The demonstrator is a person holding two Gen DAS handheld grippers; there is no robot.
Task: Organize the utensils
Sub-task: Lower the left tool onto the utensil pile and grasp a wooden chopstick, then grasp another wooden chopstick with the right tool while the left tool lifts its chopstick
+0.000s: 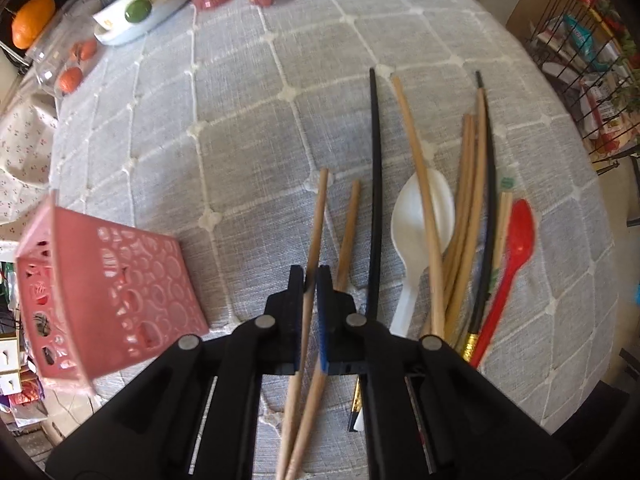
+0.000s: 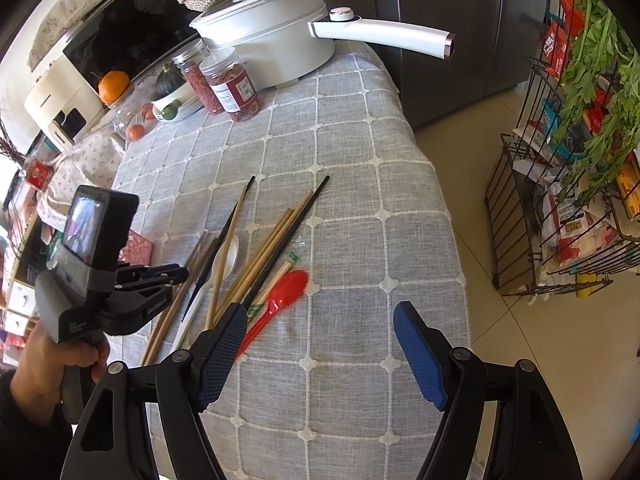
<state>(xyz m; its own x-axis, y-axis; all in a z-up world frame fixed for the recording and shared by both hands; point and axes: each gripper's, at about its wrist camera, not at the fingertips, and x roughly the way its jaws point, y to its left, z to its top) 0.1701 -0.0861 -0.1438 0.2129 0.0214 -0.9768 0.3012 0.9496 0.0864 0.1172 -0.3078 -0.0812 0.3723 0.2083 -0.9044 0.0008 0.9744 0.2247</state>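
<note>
Wooden chopstick (image 1: pixel 316 224) pinched in left gripper (image 1: pixel 311 280) jaws; right gripper (image 2: pixel 320 320) jaws wide, empty.

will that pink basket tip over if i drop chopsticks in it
Possibly: the pink basket looks like thin, perforated plastic, so probably light. It already appears tilted. Long chopsticks like the one in the left hand-held gripper would likely stick out and lever it over.
</note>
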